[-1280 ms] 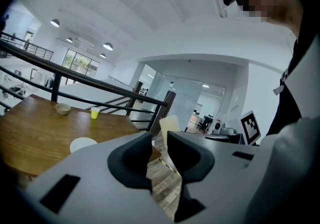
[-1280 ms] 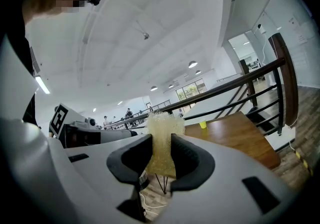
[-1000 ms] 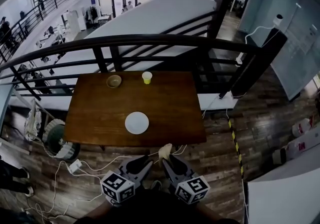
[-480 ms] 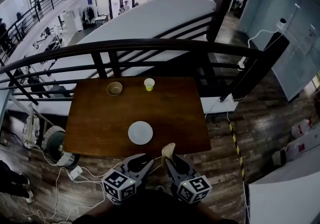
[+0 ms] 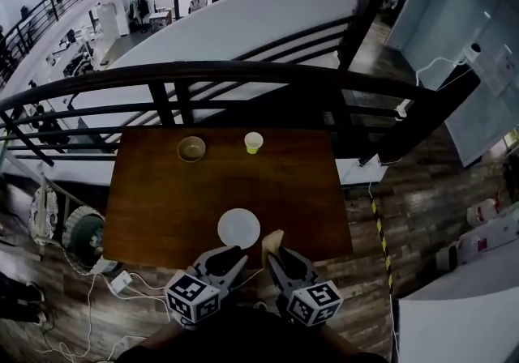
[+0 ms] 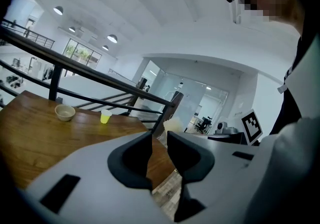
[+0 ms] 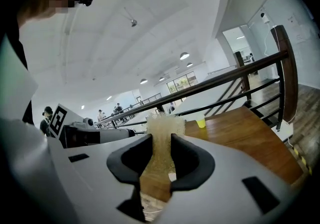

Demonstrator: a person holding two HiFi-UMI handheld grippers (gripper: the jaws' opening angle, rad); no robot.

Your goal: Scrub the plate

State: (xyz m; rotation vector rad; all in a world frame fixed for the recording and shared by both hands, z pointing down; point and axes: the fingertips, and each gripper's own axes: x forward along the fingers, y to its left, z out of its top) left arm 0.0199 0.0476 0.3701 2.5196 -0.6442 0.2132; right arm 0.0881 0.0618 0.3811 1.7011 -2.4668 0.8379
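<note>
Head view puts the white plate (image 5: 238,228) on the wooden counter (image 5: 162,191), close to the near edge, lying flat and bare as far as we can tell. The left gripper (image 5: 229,256) and right gripper (image 5: 276,256) hang just in front of that edge, neither one touching the plate.

In the right gripper view the fingers (image 7: 186,155) are pinched on a yellowish sponge (image 7: 162,133), which is squeezed narrow between them and flares out above their tips. In the left gripper view the fingers (image 6: 135,155) stand only a little apart, with nothing between them.

We judge the plate to be stiff, smooth and probably breakable, light enough to slide or spin on the polished wood once the sponge drags across it. So we would steady it at the rim nearest us with the left gripper, either pressing down or nipping the edge, and keep the scrubbing pressure moderate. The sponge is soft and springy. It will give under load, so the grip should sit low on it, as it does now.

Two containers stand at the far side, well apart from the plate: a small tan bowl (image 5: 191,148) and, just beside it, a yellow cup (image 5: 253,142). Both are upright, and we cannot tell whether either holds anything.
</note>
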